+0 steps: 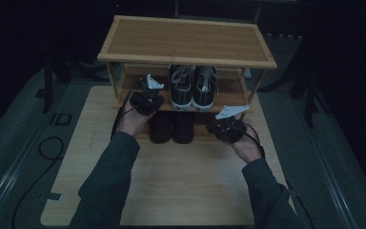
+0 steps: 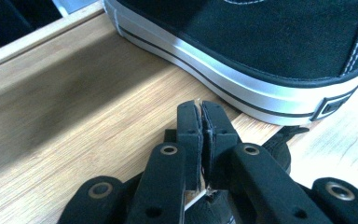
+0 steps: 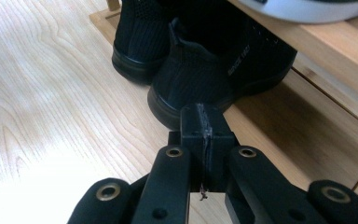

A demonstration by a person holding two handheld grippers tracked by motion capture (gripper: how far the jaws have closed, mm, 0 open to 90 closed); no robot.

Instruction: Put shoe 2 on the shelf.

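At the middle shelf's front edge, the closed, empty left gripper (image 2: pixel 200 109) may push the black-and-white sneaker (image 2: pixel 279 51) askew, while the right gripper (image 3: pixel 207 116), closed and empty, may nudge the black shoes (image 3: pixel 191 79).

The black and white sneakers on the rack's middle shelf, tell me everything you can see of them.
The black and white sneakers are a low-top canvas-looking pair with white rubber soles edged by a thin black stripe, pale laces and white stitching at the heel. They stand upright side by side on the middle shelf of the wooden shoe rack, heels toward the person. The shut left gripper sits beside one sole, apparently not touching it.
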